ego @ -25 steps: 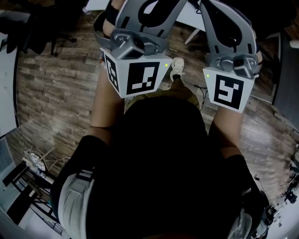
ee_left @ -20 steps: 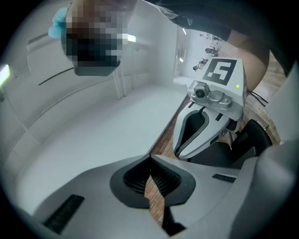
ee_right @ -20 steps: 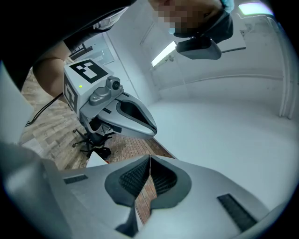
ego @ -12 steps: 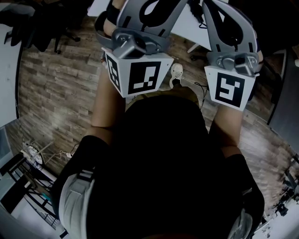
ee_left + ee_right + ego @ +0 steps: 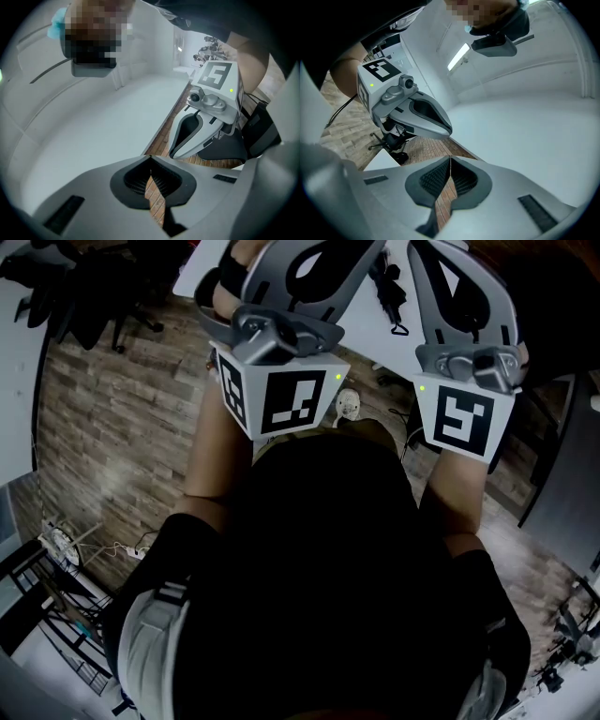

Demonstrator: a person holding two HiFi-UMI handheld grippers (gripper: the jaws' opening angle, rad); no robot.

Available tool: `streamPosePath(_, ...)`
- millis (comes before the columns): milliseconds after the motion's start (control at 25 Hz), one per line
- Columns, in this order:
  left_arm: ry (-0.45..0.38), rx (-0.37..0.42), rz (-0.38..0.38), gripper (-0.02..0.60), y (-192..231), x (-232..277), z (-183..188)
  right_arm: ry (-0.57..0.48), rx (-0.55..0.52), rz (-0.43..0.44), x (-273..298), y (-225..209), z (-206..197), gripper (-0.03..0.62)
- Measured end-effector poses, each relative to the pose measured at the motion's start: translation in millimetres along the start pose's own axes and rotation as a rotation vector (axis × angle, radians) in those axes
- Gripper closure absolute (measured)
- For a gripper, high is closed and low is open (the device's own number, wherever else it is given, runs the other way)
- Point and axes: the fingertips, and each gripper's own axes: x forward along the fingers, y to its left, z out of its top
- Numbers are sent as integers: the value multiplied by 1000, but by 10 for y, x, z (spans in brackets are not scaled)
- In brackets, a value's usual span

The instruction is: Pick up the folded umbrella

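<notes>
Left gripper (image 5: 151,159) and right gripper (image 5: 450,160) both clenched, tips meeting on nothing; held side by side; the dark folded umbrella (image 5: 387,292) lies on the white table (image 5: 361,306), seen between them, untouched.

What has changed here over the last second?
The person has walked forward: the white table has slid further into the head view, and more of a black bundle with a strap on it, likely the folded umbrella, now shows. Nothing was grabbed. The left claw and right claw stay shut and empty, side by side.
</notes>
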Motion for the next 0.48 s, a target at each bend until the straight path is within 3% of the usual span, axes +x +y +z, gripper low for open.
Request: streamPosePath(480,11,-9,-17,568,-166,632,-253,1,44,18,223,-295,-551,563)
